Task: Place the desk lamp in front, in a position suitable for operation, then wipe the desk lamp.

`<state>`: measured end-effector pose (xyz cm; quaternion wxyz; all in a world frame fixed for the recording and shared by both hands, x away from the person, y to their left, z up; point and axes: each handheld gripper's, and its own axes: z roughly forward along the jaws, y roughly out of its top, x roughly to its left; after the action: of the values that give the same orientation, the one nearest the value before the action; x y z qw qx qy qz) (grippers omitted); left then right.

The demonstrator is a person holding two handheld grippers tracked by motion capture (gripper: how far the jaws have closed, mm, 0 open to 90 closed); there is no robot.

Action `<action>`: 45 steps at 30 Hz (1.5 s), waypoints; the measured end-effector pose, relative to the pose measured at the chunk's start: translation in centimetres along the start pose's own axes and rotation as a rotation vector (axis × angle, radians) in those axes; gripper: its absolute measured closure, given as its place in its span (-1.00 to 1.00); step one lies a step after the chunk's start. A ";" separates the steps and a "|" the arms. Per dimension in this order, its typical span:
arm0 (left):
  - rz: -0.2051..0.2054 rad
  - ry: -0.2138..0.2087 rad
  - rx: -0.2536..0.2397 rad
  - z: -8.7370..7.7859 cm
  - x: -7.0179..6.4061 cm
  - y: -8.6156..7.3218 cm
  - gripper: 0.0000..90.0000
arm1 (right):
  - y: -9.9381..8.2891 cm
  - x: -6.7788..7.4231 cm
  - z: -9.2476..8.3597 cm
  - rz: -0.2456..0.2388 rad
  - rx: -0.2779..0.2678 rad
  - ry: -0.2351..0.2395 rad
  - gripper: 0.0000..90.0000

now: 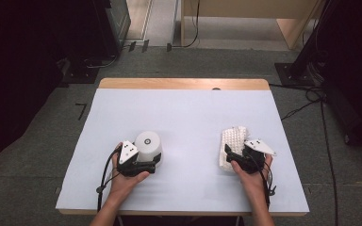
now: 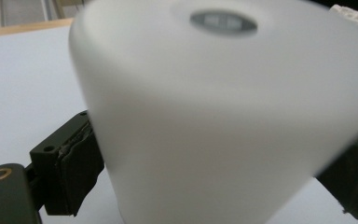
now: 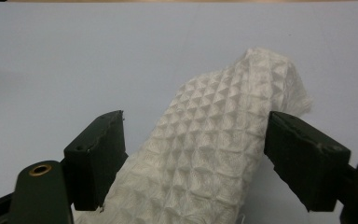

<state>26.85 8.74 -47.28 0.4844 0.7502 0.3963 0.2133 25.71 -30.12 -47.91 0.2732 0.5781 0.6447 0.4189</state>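
Lower left of the high view: left tongs bracket a white cylindrical lamp, pads seemingly off it. Lower right: right tongs straddle a waffle-weave cloth, grip unclear.

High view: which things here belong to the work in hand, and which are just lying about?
In use:
- cup, upside down, between the left hand-held gripper jaws
- cloth, between the right hand-held gripper jaws
- table they rest on

Lying about:
- cables on the floor
- wooden furniture beyond the table
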 end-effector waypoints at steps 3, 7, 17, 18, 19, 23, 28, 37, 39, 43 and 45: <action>0.002 0.002 0.005 -0.1 0.0 0.1 -0.87 | 0.1 -0.1 -0.2 0.002 -0.006 -0.001 -0.55; 0.005 0.005 0.003 -0.1 0.0 0.2 -0.87 | 0.3 -0.1 -0.7 0.007 -0.015 -0.003 -0.55; 0.008 0.002 -0.012 0.0 0.0 0.3 -0.87 | 0.4 0.3 -0.8 0.021 0.015 -0.013 -0.57; 0.018 0.000 -0.011 0.0 0.0 0.3 -0.87 | 0.3 0.3 -0.7 0.029 0.021 -0.020 -0.57; 0.018 0.000 -0.011 0.0 0.0 0.3 -0.87 | 0.3 0.3 -0.7 0.029 0.021 -0.020 -0.57; 0.010 -0.010 -0.015 0.2 0.2 0.1 -0.87 | -0.1 0.1 -0.4 0.058 0.063 -0.028 -0.56; 0.011 -0.013 -0.001 0.8 0.3 -0.4 -0.87 | -1.0 -0.2 0.6 0.078 0.146 -0.040 -0.49; 0.013 -0.019 -0.012 0.7 0.5 -0.4 -0.84 | -1.3 -0.4 0.7 0.102 0.156 0.006 -0.18; 0.011 -0.023 -0.012 0.7 0.5 -0.4 -0.84 | -1.3 -0.5 0.6 0.113 0.155 0.033 0.01; -0.011 -0.035 -0.018 0.8 0.8 -0.4 -0.84 | -1.4 -0.7 0.8 0.122 0.179 0.094 0.51; -0.008 -0.034 -0.019 0.8 0.8 -0.4 -0.84 | -1.4 -0.6 0.7 0.113 0.161 0.102 0.68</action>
<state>27.73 8.99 -48.03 0.4989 0.7475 0.3891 0.2024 25.68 -30.52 -49.51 0.1687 0.6117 0.6556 0.4094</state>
